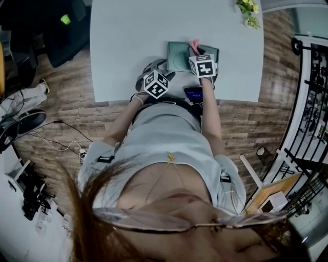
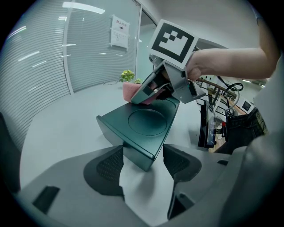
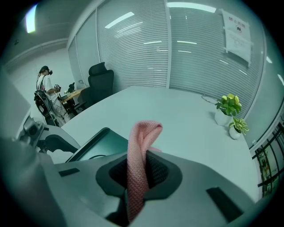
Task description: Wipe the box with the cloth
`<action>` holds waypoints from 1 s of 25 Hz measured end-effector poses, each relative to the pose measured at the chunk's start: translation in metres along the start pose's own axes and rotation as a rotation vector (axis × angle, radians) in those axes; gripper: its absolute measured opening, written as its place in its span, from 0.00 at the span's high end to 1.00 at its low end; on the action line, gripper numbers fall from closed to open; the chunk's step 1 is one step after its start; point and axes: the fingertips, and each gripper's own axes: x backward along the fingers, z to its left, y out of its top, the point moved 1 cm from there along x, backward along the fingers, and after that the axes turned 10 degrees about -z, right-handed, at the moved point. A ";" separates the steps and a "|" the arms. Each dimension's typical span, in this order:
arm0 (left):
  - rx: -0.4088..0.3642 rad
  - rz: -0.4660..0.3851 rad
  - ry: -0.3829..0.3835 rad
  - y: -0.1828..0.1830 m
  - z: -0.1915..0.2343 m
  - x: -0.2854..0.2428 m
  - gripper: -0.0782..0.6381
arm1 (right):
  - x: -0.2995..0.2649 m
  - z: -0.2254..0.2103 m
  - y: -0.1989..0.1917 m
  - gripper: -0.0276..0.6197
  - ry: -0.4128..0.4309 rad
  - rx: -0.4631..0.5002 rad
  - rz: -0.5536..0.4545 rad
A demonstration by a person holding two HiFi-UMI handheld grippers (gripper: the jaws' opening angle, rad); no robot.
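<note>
Head view: right tool over box

place: office
walls: glass partition with blinds, paper notice
furniture: swivel chair, large white table
decor: potted plants

We see open bench left of and beyond the box; potted plants crowd its far right corner.
</note>
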 end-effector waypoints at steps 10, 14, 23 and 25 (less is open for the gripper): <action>0.000 0.001 0.000 0.001 0.000 0.000 0.48 | -0.010 0.024 0.009 0.89 0.048 0.008 -0.012; 0.000 0.002 -0.001 0.001 0.000 -0.001 0.48 | -0.014 0.032 0.011 0.89 0.060 0.017 -0.015; 0.001 0.002 -0.004 0.001 0.000 -0.002 0.48 | -0.021 0.050 0.017 0.89 0.099 0.025 -0.024; 0.000 0.001 -0.004 0.000 0.000 -0.003 0.48 | -0.023 0.054 0.018 0.89 0.113 0.027 -0.021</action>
